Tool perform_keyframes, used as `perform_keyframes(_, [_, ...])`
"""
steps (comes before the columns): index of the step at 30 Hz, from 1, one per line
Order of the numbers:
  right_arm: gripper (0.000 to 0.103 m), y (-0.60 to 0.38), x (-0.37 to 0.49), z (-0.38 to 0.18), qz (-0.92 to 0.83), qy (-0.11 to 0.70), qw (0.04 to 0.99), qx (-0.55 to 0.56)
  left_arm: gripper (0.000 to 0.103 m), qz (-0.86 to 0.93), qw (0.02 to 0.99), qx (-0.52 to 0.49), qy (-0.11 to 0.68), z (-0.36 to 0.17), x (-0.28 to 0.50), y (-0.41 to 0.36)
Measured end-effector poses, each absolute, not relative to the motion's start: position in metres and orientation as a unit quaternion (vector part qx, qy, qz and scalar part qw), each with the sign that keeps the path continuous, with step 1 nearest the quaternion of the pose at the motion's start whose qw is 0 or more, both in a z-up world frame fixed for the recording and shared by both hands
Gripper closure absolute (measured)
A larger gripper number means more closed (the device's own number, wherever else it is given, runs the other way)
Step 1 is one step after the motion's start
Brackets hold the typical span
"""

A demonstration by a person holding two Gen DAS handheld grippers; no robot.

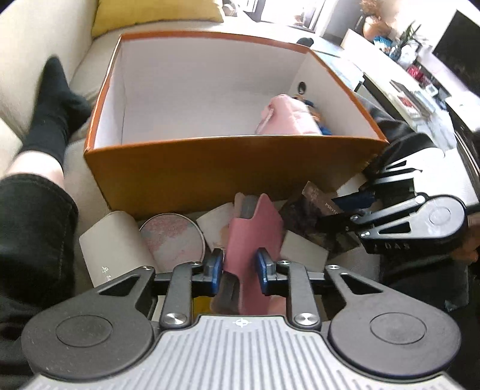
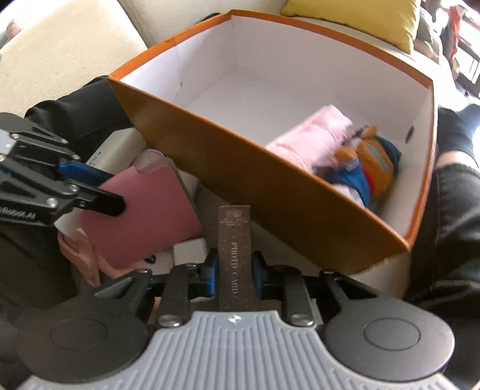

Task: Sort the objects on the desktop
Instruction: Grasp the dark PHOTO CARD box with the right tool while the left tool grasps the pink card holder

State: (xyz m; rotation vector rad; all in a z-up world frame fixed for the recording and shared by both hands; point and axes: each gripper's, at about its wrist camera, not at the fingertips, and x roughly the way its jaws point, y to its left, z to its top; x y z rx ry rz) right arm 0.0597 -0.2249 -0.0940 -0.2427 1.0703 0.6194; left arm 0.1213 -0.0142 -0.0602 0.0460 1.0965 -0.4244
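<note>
An open orange box (image 1: pixel 210 168) with white inside stands on the sofa; it also shows in the right wrist view (image 2: pixel 240 168). Inside lie a pink pouch (image 1: pixel 285 115) and a blue-orange toy (image 2: pixel 372 168). My left gripper (image 1: pixel 239 267) is shut on a pink case (image 1: pixel 252 237) just in front of the box; the case also shows in the right wrist view (image 2: pixel 144 216). My right gripper (image 2: pixel 232 270) is shut on a dark brown "PHOTO CARD" box (image 2: pixel 234 249), held edge-up before the box wall.
A pile lies before the box: a grey-white cylinder (image 1: pixel 114 249), a round pink tin (image 1: pixel 174 237), white boxes (image 1: pixel 303 252). The person's black-socked foot (image 1: pixel 57 102) is left of the box. A yellow cushion (image 2: pixel 357 15) lies behind. A cluttered desk (image 1: pixel 414 90) stands at right.
</note>
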Motion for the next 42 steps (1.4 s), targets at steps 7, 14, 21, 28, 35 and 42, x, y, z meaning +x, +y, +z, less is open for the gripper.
perform_keyframes(7, [0.078, -0.231, 0.055, -0.102, 0.282, 0.516, 0.802, -0.101, 0.082, -0.205, 0.831, 0.069, 0.512, -0.052, 0.109, -0.050])
perform_keyframes(14, [0.078, -0.235, 0.055, -0.100, 0.285, 0.513, 0.805, -0.086, 0.081, -0.199, 0.832, 0.032, 0.517, -0.055, 0.108, -0.047])
perform_keyframes(21, [0.078, -0.230, 0.058, -0.107, 0.286, 0.510, 0.807, -0.074, 0.080, -0.199, 0.828, 0.010, 0.525, -0.059, 0.110, -0.053])
perform_keyframes(28, [0.078, -0.230, 0.057, -0.108, 0.284, 0.507, 0.811, -0.071, 0.080, -0.186, 0.834, 0.005, 0.519, -0.060, 0.109, -0.056])
perform_keyframes(35, [0.079, -0.226, 0.057, -0.109, 0.279, 0.501, 0.817, -0.062, 0.083, -0.178, 0.844, -0.001, 0.505, -0.060, 0.105, -0.053])
perform_keyframes(42, [0.079, -0.239, 0.046, -0.084, 0.273, 0.472, 0.836, -0.061, 0.083, -0.166, 0.860, -0.024, 0.482, -0.044, 0.091, -0.043])
